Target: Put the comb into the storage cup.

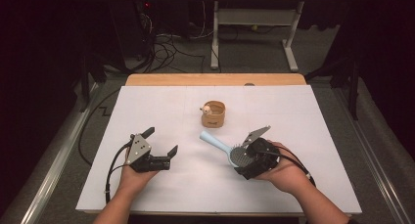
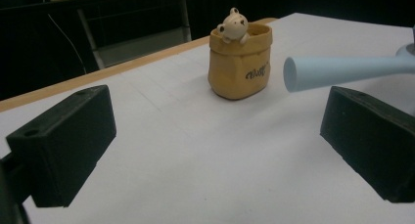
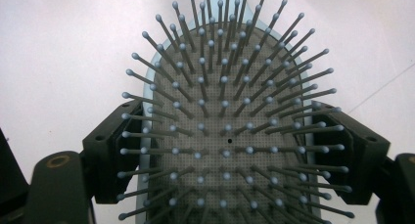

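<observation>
At centre right of the high view, the right gripper (image 1: 248, 155) clamps the head of the blue hairbrush (image 1: 222, 146). The left gripper (image 1: 155, 142) hangs open, empty, at lower left. Judging by that, a handover or placing into the tan pouch cup (image 1: 213, 114) comes next, needing the handle aimed

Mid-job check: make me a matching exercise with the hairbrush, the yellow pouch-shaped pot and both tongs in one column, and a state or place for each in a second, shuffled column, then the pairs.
Things:
1. hairbrush
2. yellow pot
3. left tongs
4. right tongs

States or places:
A. open, nothing between the jaws
B. standing alone near the middle of the white table, a small figure at its rim
C. closed on the sides of the bristled head
D. light blue handle pointing toward the left tongs

Pairs: 1-D, 2-B, 3-A, 4-C
</observation>
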A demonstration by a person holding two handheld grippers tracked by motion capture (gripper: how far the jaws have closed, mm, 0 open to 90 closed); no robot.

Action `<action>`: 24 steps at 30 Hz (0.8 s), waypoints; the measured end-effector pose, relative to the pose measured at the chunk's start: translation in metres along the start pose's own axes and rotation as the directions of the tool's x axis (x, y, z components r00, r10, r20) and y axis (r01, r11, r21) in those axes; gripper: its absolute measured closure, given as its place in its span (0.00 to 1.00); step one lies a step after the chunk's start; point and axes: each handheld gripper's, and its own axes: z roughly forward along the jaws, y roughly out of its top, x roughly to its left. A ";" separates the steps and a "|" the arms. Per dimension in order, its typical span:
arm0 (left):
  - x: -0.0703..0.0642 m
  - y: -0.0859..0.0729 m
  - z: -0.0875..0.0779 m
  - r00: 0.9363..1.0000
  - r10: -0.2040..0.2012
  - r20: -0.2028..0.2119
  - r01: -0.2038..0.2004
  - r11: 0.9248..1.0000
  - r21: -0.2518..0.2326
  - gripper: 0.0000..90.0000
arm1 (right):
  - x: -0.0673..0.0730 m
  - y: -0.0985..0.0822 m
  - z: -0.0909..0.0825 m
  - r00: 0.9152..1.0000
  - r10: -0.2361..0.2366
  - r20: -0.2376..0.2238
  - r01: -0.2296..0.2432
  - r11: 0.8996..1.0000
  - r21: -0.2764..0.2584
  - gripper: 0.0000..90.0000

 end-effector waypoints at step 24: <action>-0.015 -0.006 0.004 0.993 0.119 0.028 -0.120 0.992 0.035 0.01 | 0.004 0.021 0.001 0.998 -0.066 -0.015 0.066 0.998 0.022 0.23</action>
